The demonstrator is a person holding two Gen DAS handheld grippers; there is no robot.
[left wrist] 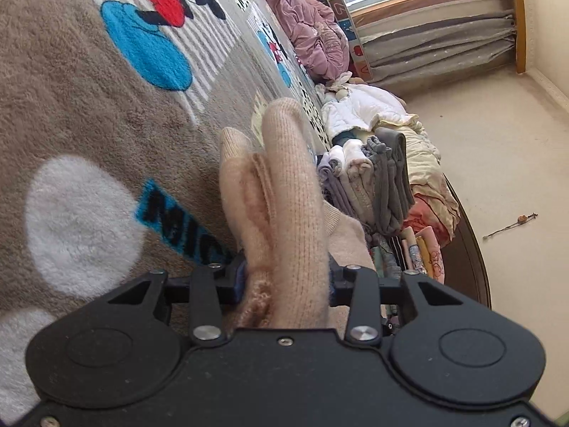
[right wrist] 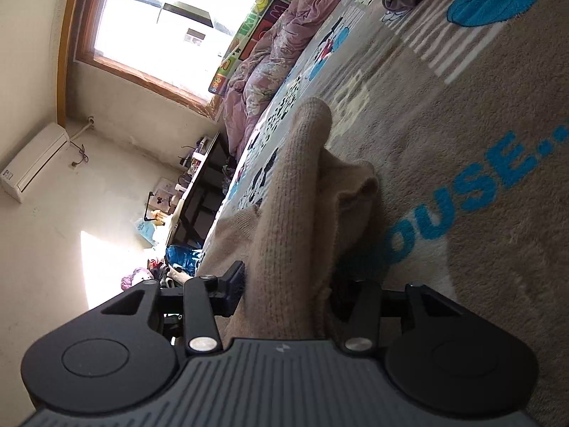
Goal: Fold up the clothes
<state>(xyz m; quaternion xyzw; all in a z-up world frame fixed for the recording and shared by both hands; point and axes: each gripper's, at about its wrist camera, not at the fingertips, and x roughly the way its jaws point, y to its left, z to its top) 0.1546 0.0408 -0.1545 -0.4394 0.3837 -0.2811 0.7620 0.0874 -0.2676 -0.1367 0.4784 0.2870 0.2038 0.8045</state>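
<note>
Beige knitted sweater [left wrist: 284,192] lies bunched on the fluffy taupe cartoon-print blanket [left wrist: 89,106] covering the bed, a thick fold of it pinched in each gripper. Left gripper [left wrist: 286,279] is clamped on a doubled-up fold of the knit, with the stack of folded grey and white clothes [left wrist: 370,185] just beyond it near the bed edge. Right gripper [right wrist: 286,284] is likewise closed on a long rolled fold [right wrist: 295,195], crumpled pink quilt [right wrist: 277,53] well behind, by the window [right wrist: 153,25].
</note>
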